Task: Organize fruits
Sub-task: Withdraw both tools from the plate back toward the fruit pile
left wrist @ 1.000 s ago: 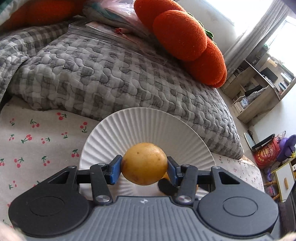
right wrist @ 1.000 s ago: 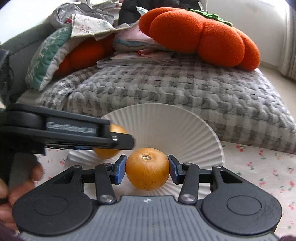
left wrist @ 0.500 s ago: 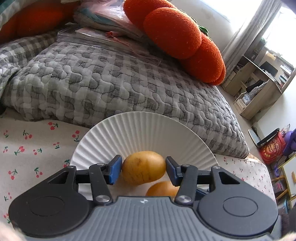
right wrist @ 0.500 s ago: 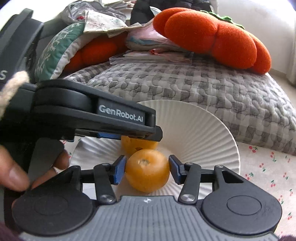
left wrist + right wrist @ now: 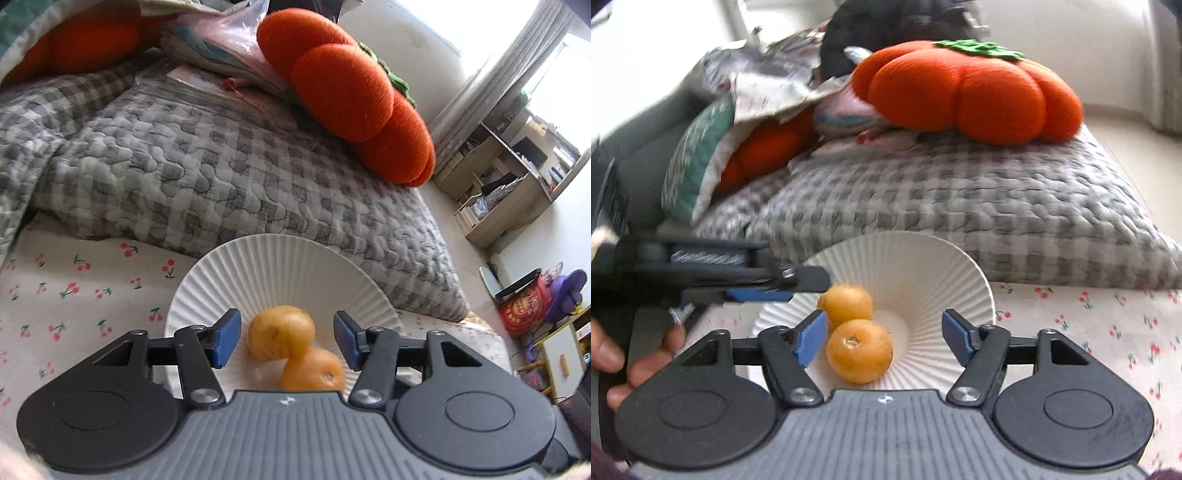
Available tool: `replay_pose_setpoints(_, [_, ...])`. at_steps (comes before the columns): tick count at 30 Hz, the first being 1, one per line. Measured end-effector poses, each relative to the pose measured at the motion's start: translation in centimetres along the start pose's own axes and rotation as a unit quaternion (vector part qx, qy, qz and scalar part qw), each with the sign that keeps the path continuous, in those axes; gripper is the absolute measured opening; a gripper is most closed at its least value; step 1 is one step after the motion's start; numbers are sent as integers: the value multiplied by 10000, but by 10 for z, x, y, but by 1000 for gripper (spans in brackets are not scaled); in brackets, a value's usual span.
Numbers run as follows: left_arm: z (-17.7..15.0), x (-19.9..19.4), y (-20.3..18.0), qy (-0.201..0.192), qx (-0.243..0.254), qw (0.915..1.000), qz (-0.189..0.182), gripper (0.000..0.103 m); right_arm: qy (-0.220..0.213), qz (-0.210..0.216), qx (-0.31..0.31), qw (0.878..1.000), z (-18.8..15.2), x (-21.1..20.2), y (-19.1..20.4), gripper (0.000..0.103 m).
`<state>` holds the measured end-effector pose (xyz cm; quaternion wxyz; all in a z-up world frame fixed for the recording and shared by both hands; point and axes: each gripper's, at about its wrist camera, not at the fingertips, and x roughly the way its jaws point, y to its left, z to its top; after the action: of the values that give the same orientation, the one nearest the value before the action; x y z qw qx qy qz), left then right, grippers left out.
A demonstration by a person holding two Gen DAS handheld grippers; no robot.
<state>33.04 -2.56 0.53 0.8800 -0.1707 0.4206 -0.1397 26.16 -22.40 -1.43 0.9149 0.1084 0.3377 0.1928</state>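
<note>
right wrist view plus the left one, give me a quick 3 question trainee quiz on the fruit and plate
1. True or false: the left gripper is shut on a fruit.
2. Multiple choice: where do the two yellow-orange fruits lie? A) on the grey checked quilt B) in the white ribbed plate C) on the cherry-print sheet
3. Fill in: in the right wrist view, the near fruit sits closer to the right gripper's ____ finger.

Key
1. False. Its blue pads stand apart from the far fruit, touching nothing.
2. B. Both rest in the white ribbed plate, side by side and seemingly touching.
3. Left. The right finger has a wide gap beside it.
</note>
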Motion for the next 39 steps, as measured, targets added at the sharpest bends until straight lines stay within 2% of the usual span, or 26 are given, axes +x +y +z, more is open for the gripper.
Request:
replay_pose_setpoints(5, [-8,-39,-3,-66,-101,9999,101,58,13,-144,-179,9997,-5,-24,16,68])
replay_pose_setpoints(8, [-18,-66,-6,-100,4,9996,272,58,33,-142,-230,9996,-8,-32,30,70])
replay_pose_setpoints(13, [-40,-110,-4,-249,-34,9992,300,64,48,-134,-281,9995,-13,-55,54,71])
replay_pose_setpoints(16, [-60,-124,-3,-280,-39,9988,406,72,146,-279,-417,9986,-21,-67,72,74])
replay_pose_setpoints(21, [-92,-124,1,-32,238,9952,944,78,422,-453,-706,9956,-38,-83,91,76])
replay_pose_setpoints(25, [-110,-131,4,-91,433,9914,1229,86,461,-464,-729,9952,-48,-102,101,81])
replay_pose_setpoints(29, [-120,-138,2,63,447,9919,1187,90,441,-363,-779,9953,-58,-120,110,84])
replay_pose_setpoints(33, [-128,-150,-5,2,642,9919,1099,96,416,-390,-1081,9925,-68,-128,118,87])
replay_pose_setpoints(39, [-136,-148,-8,-30,877,9896,1141,99,538,-371,-960,9932,-77,-124,105,88])
